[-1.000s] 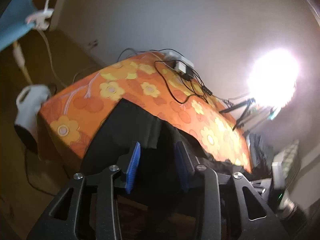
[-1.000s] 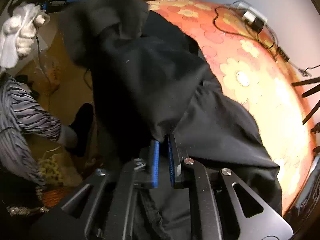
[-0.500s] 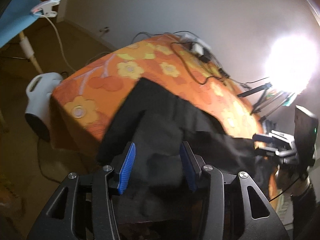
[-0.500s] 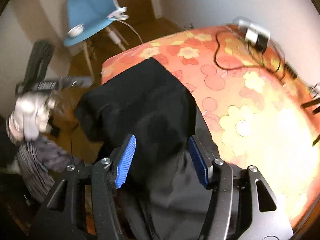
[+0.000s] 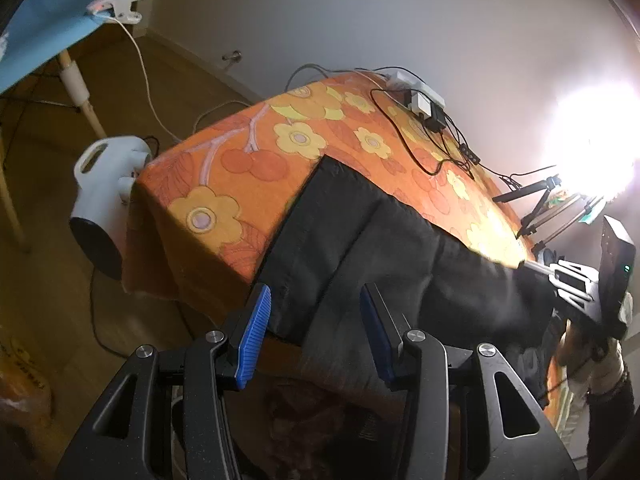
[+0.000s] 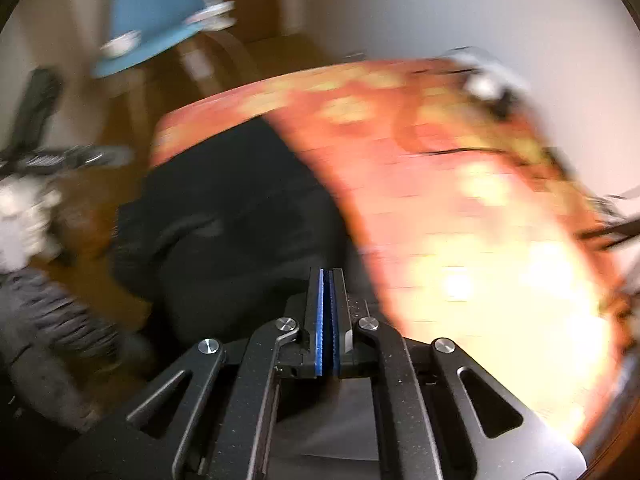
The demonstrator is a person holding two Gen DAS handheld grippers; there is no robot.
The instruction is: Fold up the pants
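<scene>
Lying across the orange table (image 5: 224, 184), the black pants (image 5: 360, 240) hang over its edge — left tool (image 5: 316, 324) gapes empty, right tool (image 6: 328, 304) has just snapped shut, empty.

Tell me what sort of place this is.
Probably a room in a home: black pants lie on a table under a flowered orange cloth, with a blue chair on wood flooring and a white heater.

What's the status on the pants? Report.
Left gripper open, just widened, pants below, ungripped. Right gripper shut, nothing between. Pants draped over table edge. Cables beyond.
</scene>
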